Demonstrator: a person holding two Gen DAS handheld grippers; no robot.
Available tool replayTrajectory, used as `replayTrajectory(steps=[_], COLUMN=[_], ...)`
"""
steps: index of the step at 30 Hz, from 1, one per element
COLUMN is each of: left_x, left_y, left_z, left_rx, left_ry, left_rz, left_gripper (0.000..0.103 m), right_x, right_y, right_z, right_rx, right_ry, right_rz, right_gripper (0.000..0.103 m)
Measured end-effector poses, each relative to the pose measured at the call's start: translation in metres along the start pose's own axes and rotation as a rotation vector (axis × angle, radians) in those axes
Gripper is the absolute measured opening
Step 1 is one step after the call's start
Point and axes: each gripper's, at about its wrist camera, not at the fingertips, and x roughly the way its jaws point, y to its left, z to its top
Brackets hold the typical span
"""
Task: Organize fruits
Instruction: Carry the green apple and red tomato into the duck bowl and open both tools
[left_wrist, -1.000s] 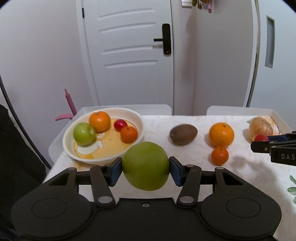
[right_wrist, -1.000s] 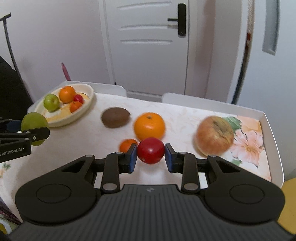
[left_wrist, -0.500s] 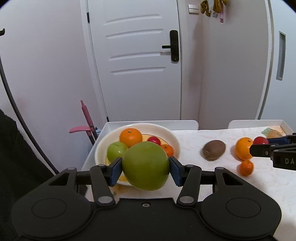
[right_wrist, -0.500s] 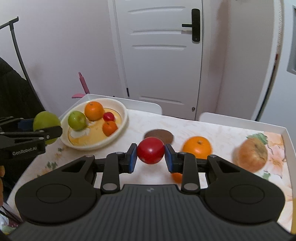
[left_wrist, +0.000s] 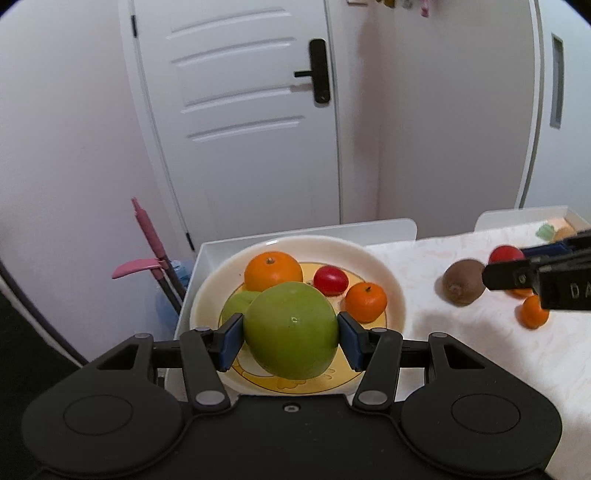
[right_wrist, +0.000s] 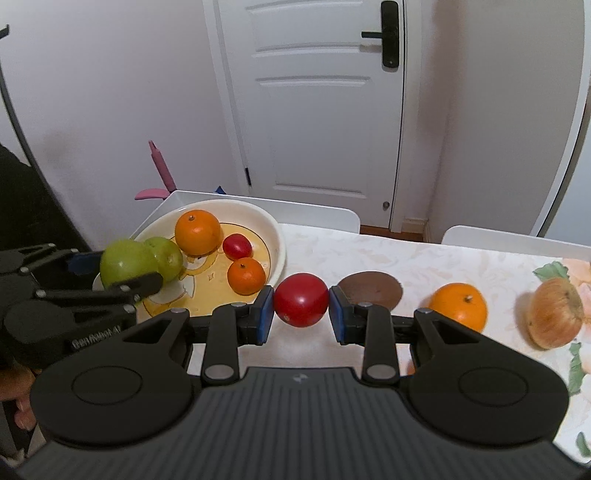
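My left gripper (left_wrist: 291, 334) is shut on a large green apple (left_wrist: 291, 328) and holds it over the near rim of the white bowl (left_wrist: 391, 273). In the bowl lie an orange (left_wrist: 273, 269), a small red fruit (left_wrist: 330, 280), a small tangerine (left_wrist: 365, 301) and a second green apple (right_wrist: 168, 256), mostly hidden in the left wrist view. My right gripper (right_wrist: 301, 309) is shut on a red fruit (right_wrist: 301, 299) above the table, just right of the bowl (right_wrist: 275, 229). The left gripper (right_wrist: 122, 271) shows at the left of the right wrist view.
On the flowered tablecloth (right_wrist: 424, 258) lie a brown kiwi (right_wrist: 373, 288), an orange (right_wrist: 460, 304), a pale brown round fruit (right_wrist: 554, 317) and a small tangerine (left_wrist: 533, 312). White chair backs (right_wrist: 325, 214) stand behind the table, with a pink-handled tool (left_wrist: 147, 236) against the wall.
Both grippers have moved left with their fruits. The green apple has come from over the table to over the bowl's near rim; the red fruit now hangs beside the bowl.
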Motion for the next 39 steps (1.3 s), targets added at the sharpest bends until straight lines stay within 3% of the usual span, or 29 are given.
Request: replayTrajectory(steps=[7, 15, 17, 19, 20, 39], left_x=[0.024, 0.033, 0.032, 0.026, 0.022, -0.018], left_y=[0.001, -0.003, -0.001, -0.001, 0.000, 0.013], left_z=[-0.010, -0.013, -0.013, -0.011, -0.011, -0.020], left_rx=[0.059, 0.058, 0.046, 0.038, 0.031, -0.084], left_ry=[0.030, 0.054, 0.052, 0.031, 0.021, 0.030], left_rz=[-0.056, -0.061, -0.055, -0.047, -0.045, 0.043], left_gripper=[0.058, 0.059, 0.065, 0.090, 0.092, 0.094], right_x=[0.019, 0.028, 0.029, 0.029, 0.029, 0.056], right_y=[0.013, 0.015, 0.014, 0.013, 0.013, 0.035], right_z=[0.001, 0.002, 0.004, 0.006, 0.008, 0.014], right_rx=[0.022, 0.014, 0.005, -0.002, -0.005, -0.154], right_ry=[0.019, 0.036, 0.037, 0.037, 0.038, 0.093], right_rz=[-0.019, -0.011, -0.002, 0.010, 0.017, 0.179], right_gripper=[0.047, 0.047, 0.047, 0.047, 0.047, 0.047])
